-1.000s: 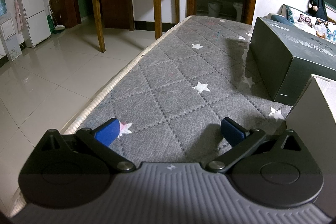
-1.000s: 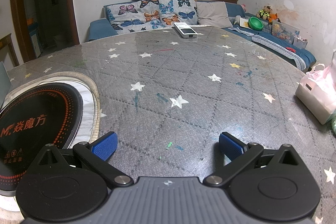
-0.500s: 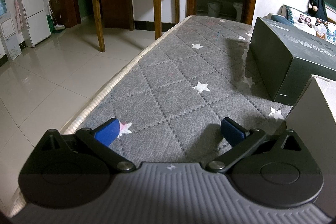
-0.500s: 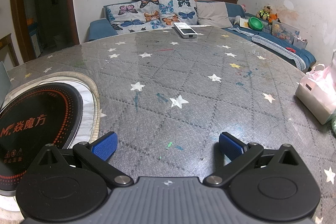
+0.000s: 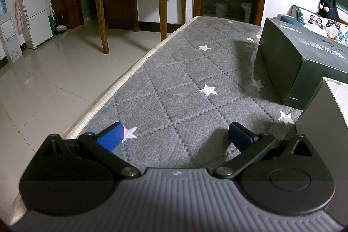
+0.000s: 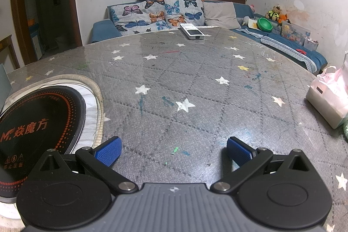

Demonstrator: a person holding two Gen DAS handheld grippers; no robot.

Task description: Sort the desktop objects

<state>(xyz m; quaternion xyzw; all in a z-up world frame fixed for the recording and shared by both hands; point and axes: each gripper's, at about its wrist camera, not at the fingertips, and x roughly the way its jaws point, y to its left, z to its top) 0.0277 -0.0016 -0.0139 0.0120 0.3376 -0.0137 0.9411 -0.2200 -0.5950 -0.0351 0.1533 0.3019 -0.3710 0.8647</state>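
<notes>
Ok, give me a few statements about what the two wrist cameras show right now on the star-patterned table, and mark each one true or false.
1. The left gripper is open and holds nothing. True.
2. The right gripper is shut on the remote control. False: its jaws stand apart and empty, and the remote lies at the far edge of the table.
3. A round black induction cooktop sits to the left of the right gripper. True.
4. The dark box stands on the floor. False: it rests on the table, to the right in the left wrist view.
5. A pink tissue pack lies at the table's right edge. True.
</notes>
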